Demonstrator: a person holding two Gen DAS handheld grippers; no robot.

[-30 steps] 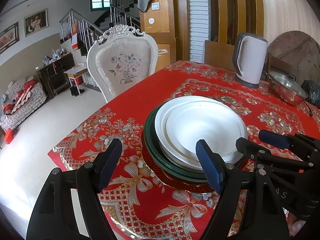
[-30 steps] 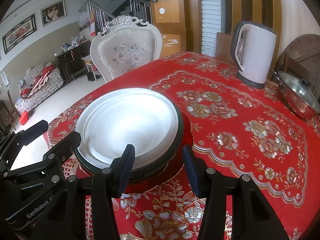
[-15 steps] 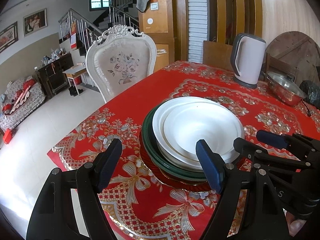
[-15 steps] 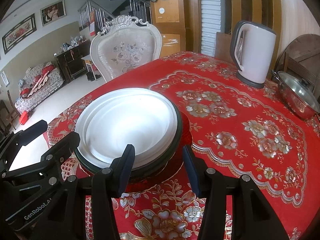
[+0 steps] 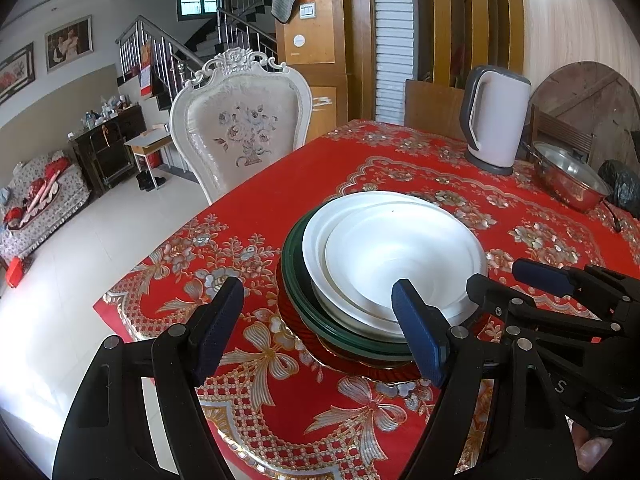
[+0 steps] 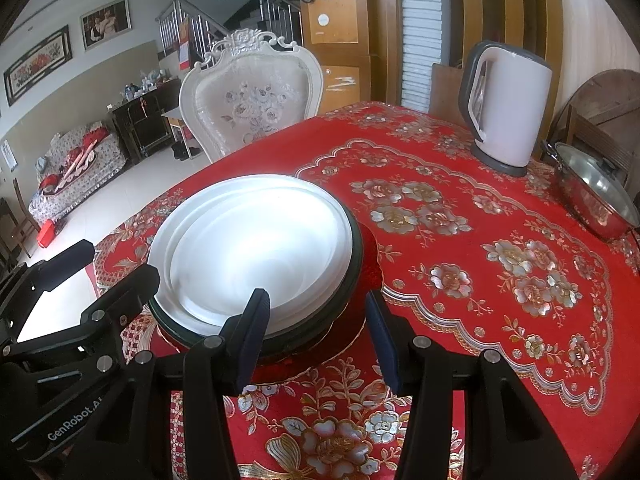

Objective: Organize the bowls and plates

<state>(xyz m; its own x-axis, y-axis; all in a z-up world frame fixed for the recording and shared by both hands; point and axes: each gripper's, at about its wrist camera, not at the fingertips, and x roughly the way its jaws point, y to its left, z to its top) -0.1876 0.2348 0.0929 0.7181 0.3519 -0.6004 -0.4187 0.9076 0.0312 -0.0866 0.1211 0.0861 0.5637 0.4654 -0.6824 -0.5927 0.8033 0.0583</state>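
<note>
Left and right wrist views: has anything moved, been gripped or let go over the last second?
Nothing visibly changed. Both the left gripper and the right gripper hover with jaws open and empty near the stack of dishes, which sits untouched on the red tablecloth. The kettle and steel pot stand where they were.

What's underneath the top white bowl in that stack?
Under the top white bowl sits another white dish, then a dark green plate and a red plate. Anything between them is hidden.

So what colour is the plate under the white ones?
Dark green plate, clearest in the left wrist view.
</note>
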